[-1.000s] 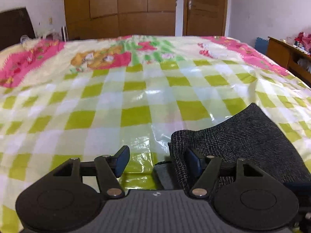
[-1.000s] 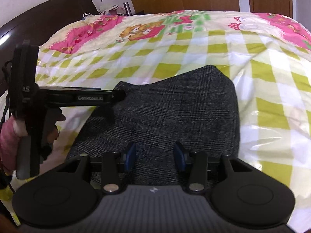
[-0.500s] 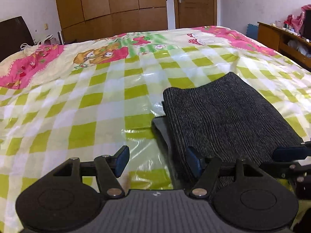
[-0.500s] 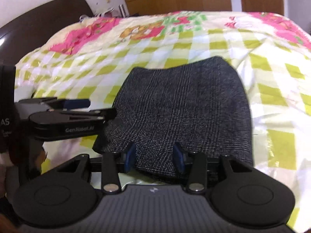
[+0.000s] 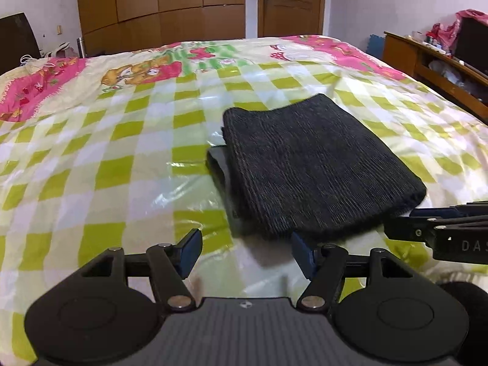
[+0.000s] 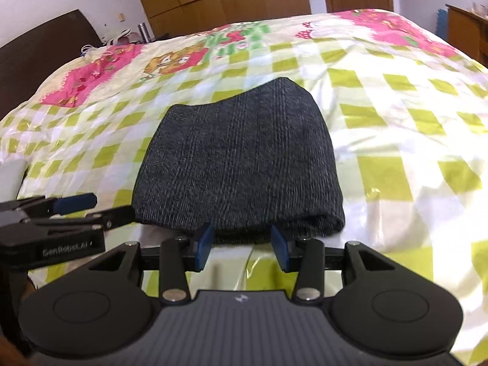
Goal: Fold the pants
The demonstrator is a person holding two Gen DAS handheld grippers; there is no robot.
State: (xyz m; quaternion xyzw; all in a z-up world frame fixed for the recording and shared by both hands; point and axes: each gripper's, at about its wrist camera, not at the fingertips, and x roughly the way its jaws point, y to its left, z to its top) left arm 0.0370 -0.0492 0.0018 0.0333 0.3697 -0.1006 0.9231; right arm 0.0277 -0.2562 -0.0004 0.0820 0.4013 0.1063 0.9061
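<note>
The dark grey pants [image 5: 314, 164] lie folded into a compact stack on the green-checked bedspread [image 5: 122, 158]; a darker layer sticks out at the stack's left side. My left gripper [image 5: 245, 247] hovers open just short of the stack's near-left corner, with only bedspread between its blue pads. In the right wrist view the pants [image 6: 241, 164] sit straight ahead. My right gripper [image 6: 241, 244] stands open at their near edge, pressing on nothing. Each view also catches the other tool: the right gripper [image 5: 439, 216] and the left gripper [image 6: 76, 210].
The bedspread [image 6: 396, 140] is glossy, with pink cartoon prints at its far end. A dark headboard [image 6: 36, 52] stands at the left and a wooden wardrobe [image 5: 158, 3] and door [image 5: 289, 0] behind. A cluttered wooden dresser [image 5: 433, 61] lines the right side.
Both grippers have drawn back from the pants toward the bed's near side. The whole folded stack now shows ahead of them. The jaws kept their widths.
</note>
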